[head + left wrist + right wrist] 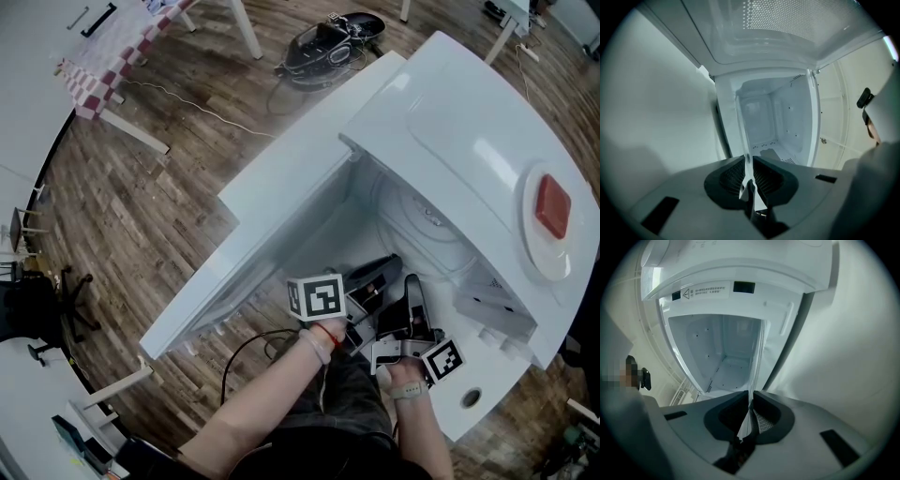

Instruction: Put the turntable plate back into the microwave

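Insertion step, apparently. Left gripper [747, 164] and right gripper [751, 401] fingers clamped on the rim of the clear round glass turntable plate [424, 223], held at the open white microwave's [469, 141] mouth. Next, probably: slide in level, seat centrally.

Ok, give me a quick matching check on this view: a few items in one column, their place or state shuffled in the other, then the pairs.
Items:
1. turntable plate
2. microwave door
3. red block
4. checkered cloth

Place or state:
A. lying on top of the microwave
B. draped off at the far left, away from the work
C. clamped edge-on in the jaws of the left gripper and the right gripper
D. swung open

Pairs: 1-C, 2-D, 3-A, 4-B
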Motion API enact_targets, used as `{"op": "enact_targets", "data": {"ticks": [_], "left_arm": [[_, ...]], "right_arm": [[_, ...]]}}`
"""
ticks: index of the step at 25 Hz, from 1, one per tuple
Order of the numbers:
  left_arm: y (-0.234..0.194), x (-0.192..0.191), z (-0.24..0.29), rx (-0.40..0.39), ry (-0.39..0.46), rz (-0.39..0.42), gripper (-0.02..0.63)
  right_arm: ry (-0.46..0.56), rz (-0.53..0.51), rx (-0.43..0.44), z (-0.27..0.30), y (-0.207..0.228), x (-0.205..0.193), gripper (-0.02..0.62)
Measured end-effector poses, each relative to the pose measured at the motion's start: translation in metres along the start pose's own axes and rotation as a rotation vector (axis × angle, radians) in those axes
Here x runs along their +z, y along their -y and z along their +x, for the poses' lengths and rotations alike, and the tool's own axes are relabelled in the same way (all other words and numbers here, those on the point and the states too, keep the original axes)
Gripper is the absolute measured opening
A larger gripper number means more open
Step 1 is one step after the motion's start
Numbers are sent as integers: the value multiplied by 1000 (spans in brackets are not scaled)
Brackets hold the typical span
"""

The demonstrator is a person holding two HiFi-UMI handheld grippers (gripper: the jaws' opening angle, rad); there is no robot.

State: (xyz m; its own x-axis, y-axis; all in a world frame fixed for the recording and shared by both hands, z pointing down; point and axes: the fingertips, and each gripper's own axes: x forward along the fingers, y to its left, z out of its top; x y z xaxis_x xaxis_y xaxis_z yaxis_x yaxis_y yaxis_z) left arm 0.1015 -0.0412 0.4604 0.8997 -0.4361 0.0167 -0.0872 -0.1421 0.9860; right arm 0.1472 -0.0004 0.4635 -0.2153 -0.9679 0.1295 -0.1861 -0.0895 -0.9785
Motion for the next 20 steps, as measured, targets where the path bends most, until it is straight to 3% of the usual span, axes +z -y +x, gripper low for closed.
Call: {"op": "enact_targets", "data": {"ticks": [4, 13, 20], "left_arm": [[5, -11, 0, -13, -54, 39, 44], [8, -23, -4, 16, -123, 134, 28], [8, -17, -1, 38, -130, 187, 23]], "right_arm": [[55, 30, -10, 1, 4, 15, 44], [78, 42, -16, 10, 3, 26, 43], [100, 49, -28, 8, 5, 35, 44]]}}
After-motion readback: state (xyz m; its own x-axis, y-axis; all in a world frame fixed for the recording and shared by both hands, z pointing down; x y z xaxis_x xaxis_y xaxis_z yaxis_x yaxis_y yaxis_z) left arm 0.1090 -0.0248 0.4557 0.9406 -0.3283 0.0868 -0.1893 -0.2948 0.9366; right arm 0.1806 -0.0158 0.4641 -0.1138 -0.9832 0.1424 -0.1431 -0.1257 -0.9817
